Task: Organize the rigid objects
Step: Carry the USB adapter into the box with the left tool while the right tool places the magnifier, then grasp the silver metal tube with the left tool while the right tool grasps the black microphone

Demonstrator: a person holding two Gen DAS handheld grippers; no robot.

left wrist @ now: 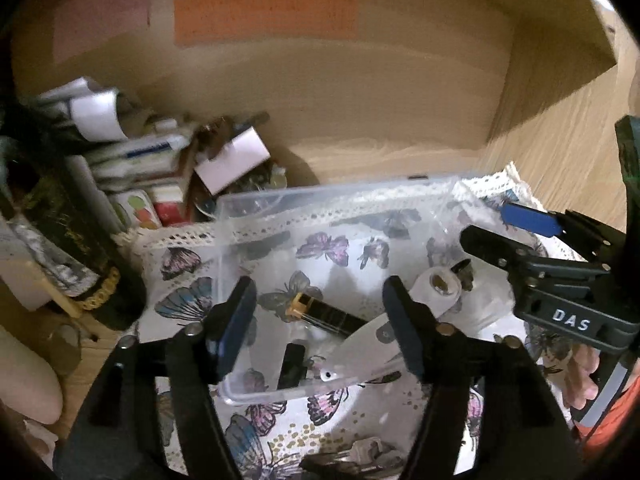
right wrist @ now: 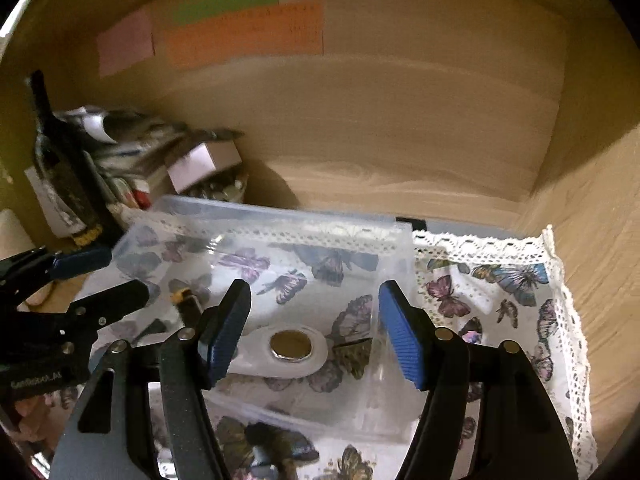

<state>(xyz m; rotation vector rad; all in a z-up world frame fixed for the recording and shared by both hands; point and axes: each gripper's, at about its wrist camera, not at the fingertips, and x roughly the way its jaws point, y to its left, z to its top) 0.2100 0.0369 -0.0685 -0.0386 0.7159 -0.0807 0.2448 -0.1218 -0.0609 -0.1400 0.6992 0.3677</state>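
Hovering with both grippers' fingers spread wide and empty, left gripper (left wrist: 320, 324) and right gripper (right wrist: 314, 330), over the clear bin (left wrist: 240, 208), risking tipping its thin wall.

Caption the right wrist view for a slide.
Open right gripper poised over a white roll inside the clear plastic box on a butterfly cloth.

My wooden counter (right wrist: 400, 184) carries a butterfly-print cloth (right wrist: 500, 288) with a lace edge. A clear plastic box (right wrist: 280, 216) sits on that cloth, and a dark bottle (right wrist: 60, 160) stands beside stacked clutter (left wrist: 160, 168) at left.
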